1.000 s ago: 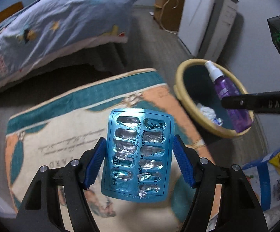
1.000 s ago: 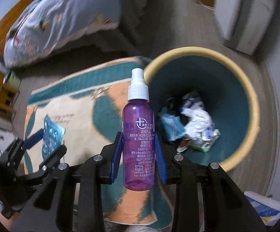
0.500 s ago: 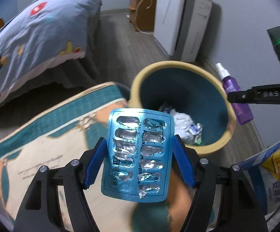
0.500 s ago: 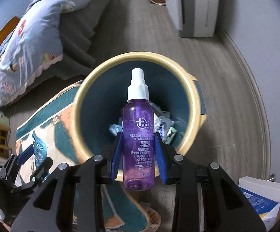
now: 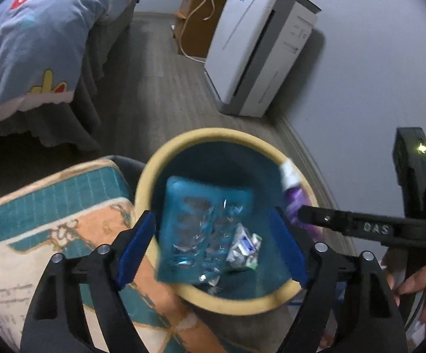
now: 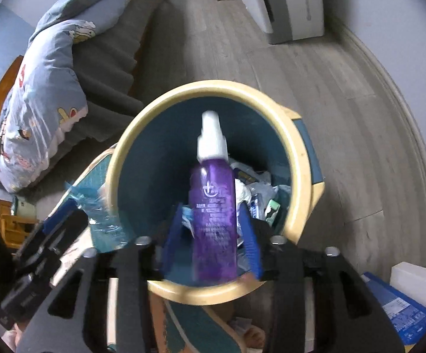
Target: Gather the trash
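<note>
Hovering above the yellow-rimmed waste bin [image 5: 166, 267], both grippers are seen with their jaws spread. The left gripper [image 5: 213, 248] is wide open and holds nothing: the blue blister pack [image 5: 201, 229] is blurred between the blue pads [image 5: 135, 247] and clear of both, and is judged to be dropping into the bin. The right gripper [image 6: 213, 238] is parted too, with gaps visible on either side of the purple spray bottle [image 6: 214, 211], which is blurred over the bin mouth and touched by neither pad; whether it is wholly free cannot be told for certain.

The blister pack is judged to be very light, thin and springy, with crinkled foil that is easily bent; it is best taken by its two long edges. The spray bottle is judged to be light, rigid plastic, smooth and round, so it may slip; its straight body below the white sprayer [image 6: 211, 135] is the place to be gripped.

Compared with half a second ago, both claws have been opened: the pack, then clamped sharp and upright between the left pads, is now released and tilted, and the bottle, then pinched firmly, is now loose. The bin has also been brought more squarely under both tools. Crumpled wrappers [image 5: 244, 247] are seen lying inside it.
</note>
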